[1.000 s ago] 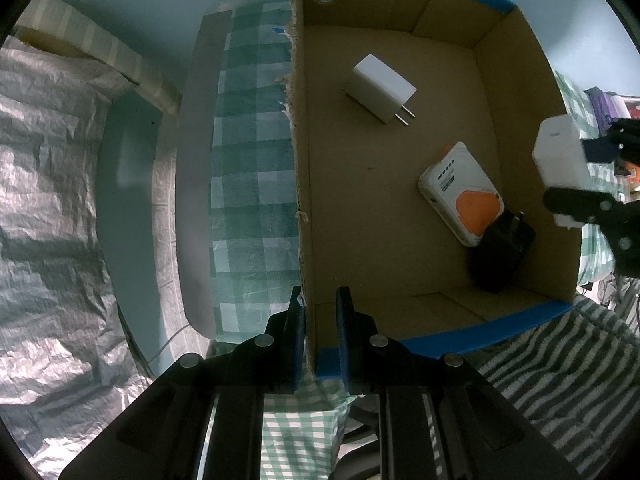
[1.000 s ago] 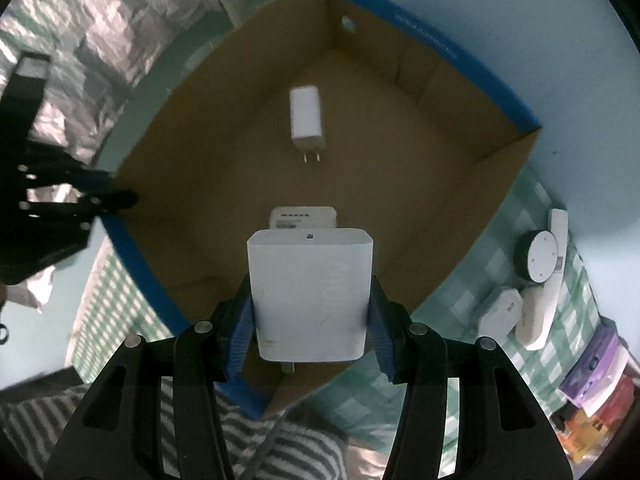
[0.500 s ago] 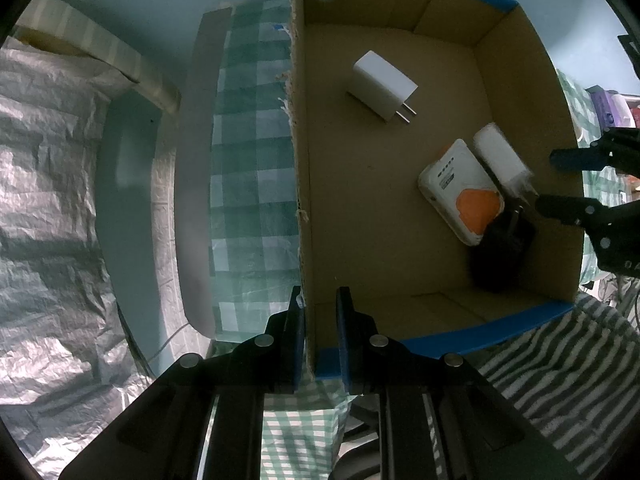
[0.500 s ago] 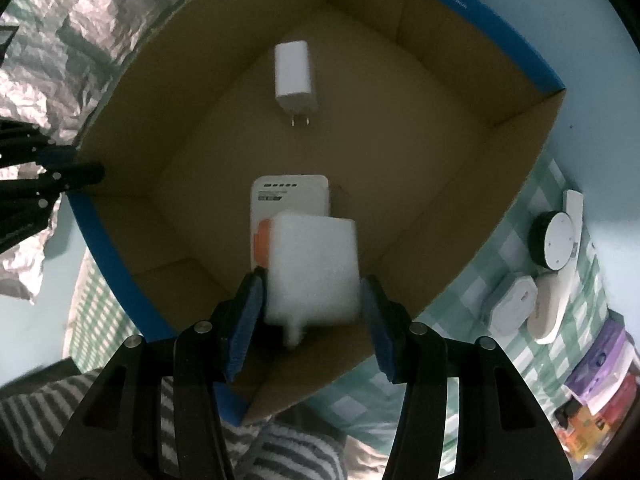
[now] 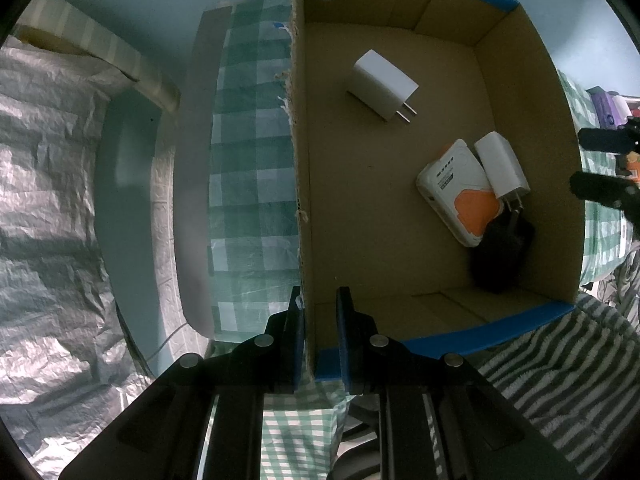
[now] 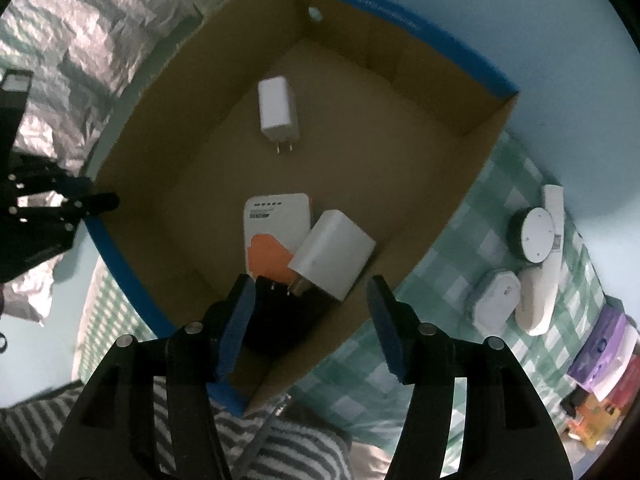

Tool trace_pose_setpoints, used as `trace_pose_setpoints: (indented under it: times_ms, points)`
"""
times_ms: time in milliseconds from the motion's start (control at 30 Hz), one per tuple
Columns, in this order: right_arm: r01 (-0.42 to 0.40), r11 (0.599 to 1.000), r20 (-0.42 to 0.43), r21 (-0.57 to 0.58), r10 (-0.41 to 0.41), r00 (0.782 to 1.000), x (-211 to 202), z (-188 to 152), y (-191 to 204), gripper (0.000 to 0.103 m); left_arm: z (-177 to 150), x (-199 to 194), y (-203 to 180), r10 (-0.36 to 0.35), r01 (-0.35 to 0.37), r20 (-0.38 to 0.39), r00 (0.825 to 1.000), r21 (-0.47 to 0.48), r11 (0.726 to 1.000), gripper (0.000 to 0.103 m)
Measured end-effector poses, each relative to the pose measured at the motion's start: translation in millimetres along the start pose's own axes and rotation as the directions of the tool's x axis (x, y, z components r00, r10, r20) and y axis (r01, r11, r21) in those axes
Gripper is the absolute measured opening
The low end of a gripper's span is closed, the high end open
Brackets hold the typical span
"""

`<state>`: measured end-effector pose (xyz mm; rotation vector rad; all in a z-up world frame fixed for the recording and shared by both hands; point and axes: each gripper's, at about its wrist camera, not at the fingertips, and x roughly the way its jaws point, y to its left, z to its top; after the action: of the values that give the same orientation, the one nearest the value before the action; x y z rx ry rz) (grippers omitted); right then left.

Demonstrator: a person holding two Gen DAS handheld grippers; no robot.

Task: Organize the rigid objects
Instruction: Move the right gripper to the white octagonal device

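Observation:
An open cardboard box (image 5: 384, 208) (image 6: 380, 128) with blue edges lies on a green checked cloth. My left gripper (image 5: 319, 312) is shut on its near wall, one finger on each side. My right gripper (image 6: 310, 286) (image 5: 600, 164) hangs over the box's right side; its jaws are opening and hold nothing. Below it a large white charger (image 6: 332, 258) (image 5: 502, 168) lies tilted on a white and orange power bank (image 6: 272, 224) (image 5: 456, 192) and a black adapter (image 6: 276, 316) (image 5: 500, 256). A smaller white plug charger (image 6: 278, 110) (image 5: 384, 84) lies apart, further back in the box.
On the cloth right of the box lie a round black and white device (image 6: 534, 234), two white gadgets (image 6: 496, 300) and purple packets (image 6: 600, 344). Crinkled silver foil (image 5: 40, 200) covers the left. A striped towel (image 5: 560, 360) lies along the box's near edge.
The right gripper let go of the large white charger, which dropped into the box onto the power bank and black adapter. Its jaws have widened. The left gripper has not moved.

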<state>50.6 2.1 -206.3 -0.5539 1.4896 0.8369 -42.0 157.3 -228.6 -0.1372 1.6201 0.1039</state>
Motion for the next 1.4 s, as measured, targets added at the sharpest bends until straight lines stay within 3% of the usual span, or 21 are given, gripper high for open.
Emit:
trace_pose_setpoints:
  times_ms: [500, 867, 1267, 1400]
  points:
    - [0.013, 0.998, 0.078, 0.063, -0.018, 0.997, -46.3, -5.8, -19.8, 0.060, -0.9, 1.6, -1.0, 0.002, -0.002, -0.003, 1.000, 0.005, 1.000, 0.015]
    - [0.032, 0.974, 0.108, 0.225, -0.057, 0.992, -64.4, -30.5, -76.9, 0.060, -0.7, 1.2, -1.3, 0.004, -0.004, -0.004, 1.000, 0.005, 1.000, 0.015]
    - [0.045, 0.887, 0.025, 0.459, -0.064, 0.998, -23.5, -62.3, -168.0, 0.063, -0.6, 0.5, -1.2, 0.009, -0.009, -0.007, 1.000, 0.012, 1.000, 0.015]
    - [0.005, 0.854, 0.013, 0.521, -0.014, 1.000, -0.6, -65.5, -189.1, 0.063, -0.6, 0.5, -0.4, 0.011, -0.010, -0.009, 1.000, 0.014, 1.000, 0.015]
